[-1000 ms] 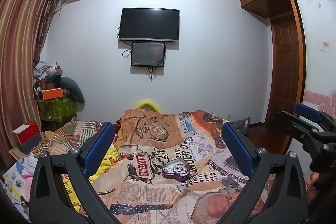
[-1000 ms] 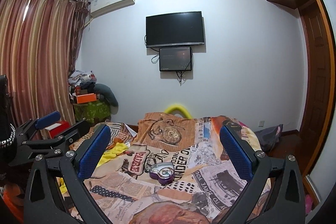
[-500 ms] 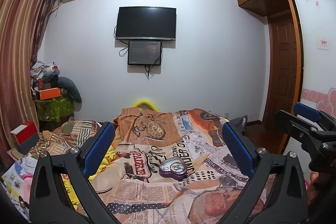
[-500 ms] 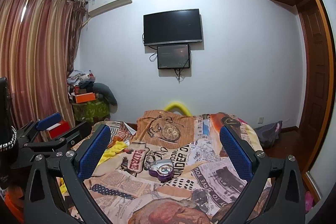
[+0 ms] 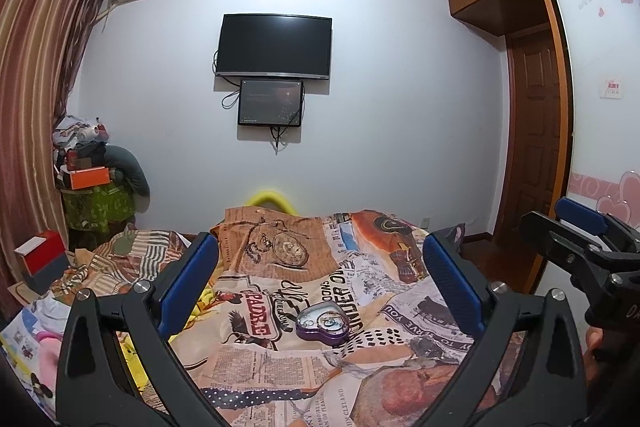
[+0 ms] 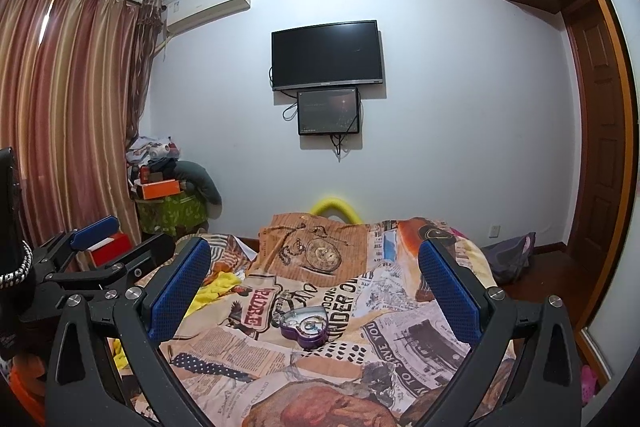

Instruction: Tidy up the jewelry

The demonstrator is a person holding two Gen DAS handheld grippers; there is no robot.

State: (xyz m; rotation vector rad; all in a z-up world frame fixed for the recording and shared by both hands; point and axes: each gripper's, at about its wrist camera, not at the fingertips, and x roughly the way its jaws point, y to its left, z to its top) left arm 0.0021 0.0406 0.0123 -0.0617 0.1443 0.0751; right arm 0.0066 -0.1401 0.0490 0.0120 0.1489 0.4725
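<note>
- Heart-shaped tin sits lower centre on the bedspread, lid off, trinkets inside.
- Your left gripper and right gripper: fingers spread, empty.
- Sorting looks unstarted.

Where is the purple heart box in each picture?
Left wrist view: the purple heart box lies on the bedspread, low and near the middle, between the open left gripper's fingers.
Right wrist view: the box sits low, just left of centre.
Shared landmark: the TV on the wall.
</note>
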